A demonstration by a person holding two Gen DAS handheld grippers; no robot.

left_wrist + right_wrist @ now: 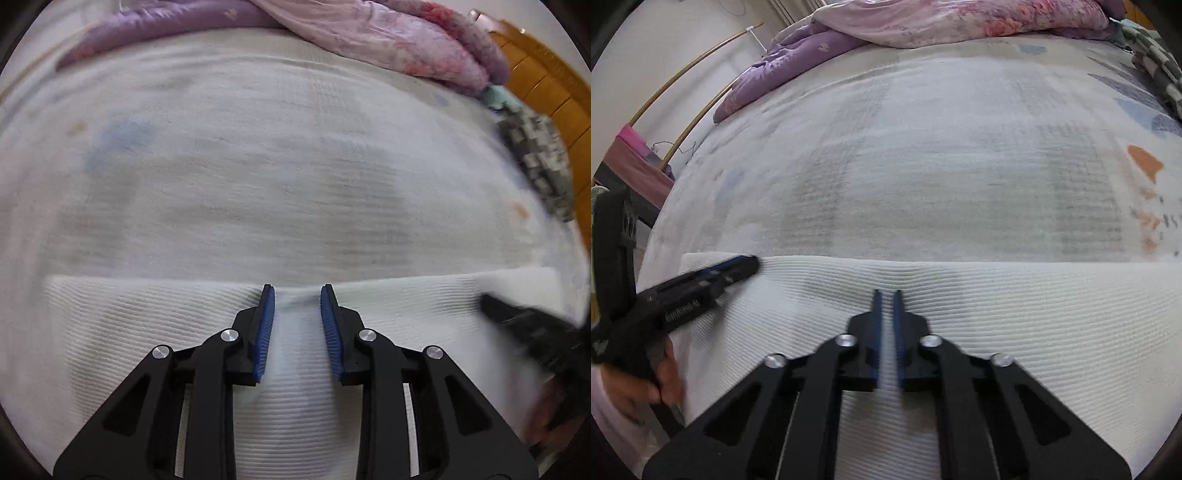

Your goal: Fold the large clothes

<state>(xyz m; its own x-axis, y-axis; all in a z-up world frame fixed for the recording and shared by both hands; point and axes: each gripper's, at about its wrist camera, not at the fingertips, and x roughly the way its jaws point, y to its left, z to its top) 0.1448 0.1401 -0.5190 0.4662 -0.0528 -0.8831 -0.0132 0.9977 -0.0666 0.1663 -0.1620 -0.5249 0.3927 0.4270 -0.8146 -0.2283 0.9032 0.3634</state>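
A large white ribbed cloth [147, 332] lies spread on the bed, its near part folded over with a straight edge across both views; it also shows in the right wrist view [1015, 314]. My left gripper [297, 291] is over the folded edge, its blue pads apart with cloth bunched between them. It shows at the left of the right wrist view [746, 264], held by a hand. My right gripper [887, 293] sits over the folded layer, its pads nearly together with a narrow gap; it appears blurred at the right of the left wrist view [491, 301].
Purple and pink floral quilts [923, 18] are piled at the far end of the bed. A checked cloth [535, 158] lies at the far right by a wooden headboard [554, 92]. The bed's left edge [661, 236] drops to a dark table.
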